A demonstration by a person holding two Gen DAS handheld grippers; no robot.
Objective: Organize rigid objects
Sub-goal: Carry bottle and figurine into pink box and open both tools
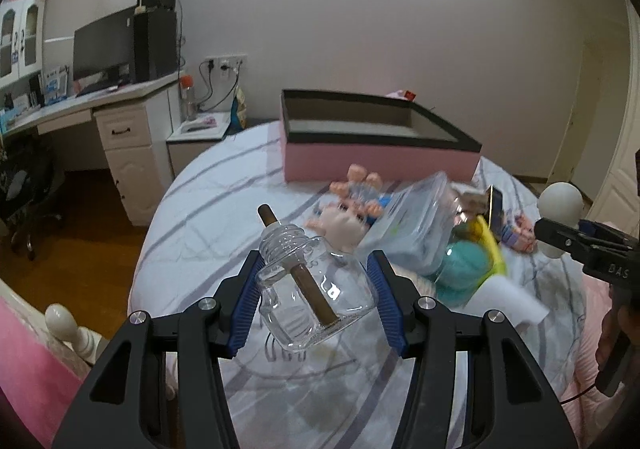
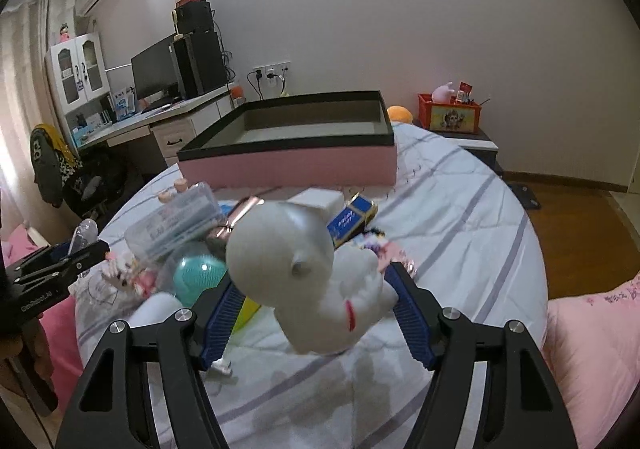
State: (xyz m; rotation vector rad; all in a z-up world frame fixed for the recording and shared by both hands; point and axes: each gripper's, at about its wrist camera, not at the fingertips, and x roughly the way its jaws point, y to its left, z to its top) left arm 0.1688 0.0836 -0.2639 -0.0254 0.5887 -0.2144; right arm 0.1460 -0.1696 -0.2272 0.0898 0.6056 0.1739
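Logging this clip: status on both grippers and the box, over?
Left gripper clamps clear glass bottle. Right gripper clamps white figurine. Pink box open, looks empty. Toy pile lies before it.

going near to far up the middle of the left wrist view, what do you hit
left gripper → glass bottle gripped in its jaws → pink doll → pink box with a black rim → white wall
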